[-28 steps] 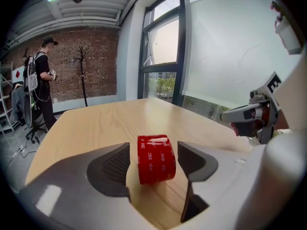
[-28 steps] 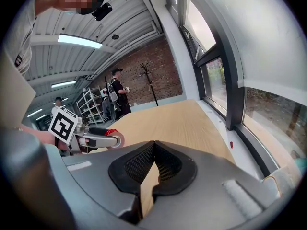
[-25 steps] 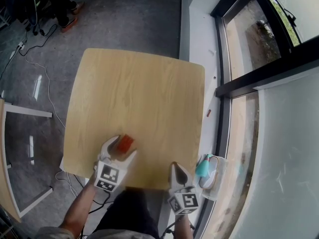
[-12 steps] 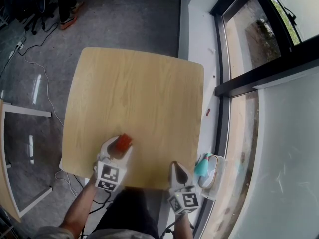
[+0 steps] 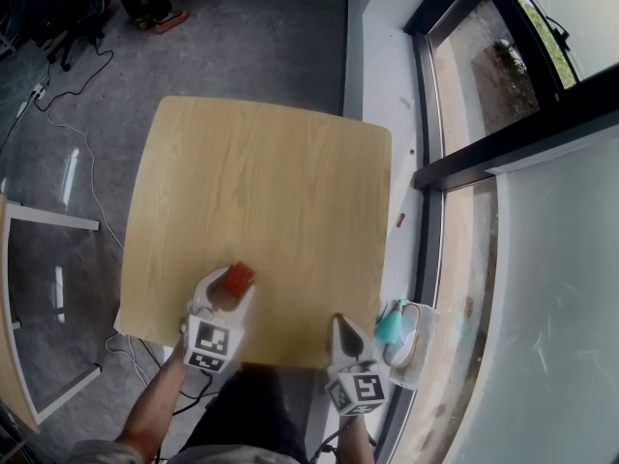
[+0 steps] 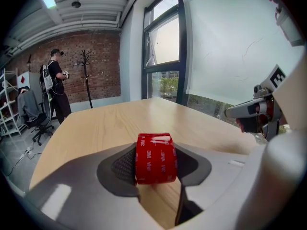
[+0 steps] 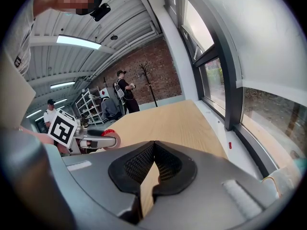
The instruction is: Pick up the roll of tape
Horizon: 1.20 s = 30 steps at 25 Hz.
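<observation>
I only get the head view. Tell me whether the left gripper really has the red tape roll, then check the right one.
Observer: In the left gripper view the tape roll stands on edge between the pads of the left gripper. Its jaws have just been closing, and the pads press the roll's two flat sides.
Operator: Read me its label.
Observer: White 3M print repeats across the red band.
Operator: Now the right gripper.
Observer: Its own view shows the right gripper shut on nothing, jaws meeting above the table.
</observation>
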Tool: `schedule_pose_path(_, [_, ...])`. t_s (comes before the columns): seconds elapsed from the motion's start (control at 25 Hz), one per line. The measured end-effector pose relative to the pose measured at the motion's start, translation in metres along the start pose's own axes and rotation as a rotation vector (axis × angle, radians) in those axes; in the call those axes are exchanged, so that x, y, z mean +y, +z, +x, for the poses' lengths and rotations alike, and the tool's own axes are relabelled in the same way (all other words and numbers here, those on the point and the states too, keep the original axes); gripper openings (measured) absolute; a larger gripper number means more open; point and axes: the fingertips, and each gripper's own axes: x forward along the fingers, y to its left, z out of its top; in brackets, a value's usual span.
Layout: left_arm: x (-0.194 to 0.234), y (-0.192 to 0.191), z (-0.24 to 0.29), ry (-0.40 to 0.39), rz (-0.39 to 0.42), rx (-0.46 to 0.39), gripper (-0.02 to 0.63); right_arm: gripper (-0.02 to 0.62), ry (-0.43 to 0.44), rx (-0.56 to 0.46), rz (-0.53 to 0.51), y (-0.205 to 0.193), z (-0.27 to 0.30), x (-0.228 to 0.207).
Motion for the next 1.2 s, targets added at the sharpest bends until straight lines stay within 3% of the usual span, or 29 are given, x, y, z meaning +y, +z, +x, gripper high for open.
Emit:
schedule_pose_path(0.76, [0.010, 0.053, -0.052, 0.037, 0.044, -0.105, 0.192, 0.014, 0.020, -0.065, -0.013, 0.040, -0.011, 0.029])
schedule_pose_path(1.2, [0.009, 0.093, -0.103, 0.054, 0.022, -0.192, 0.192, 0.014, 0.035, -0.094, -0.038, 0.066, -0.033, 0.050])
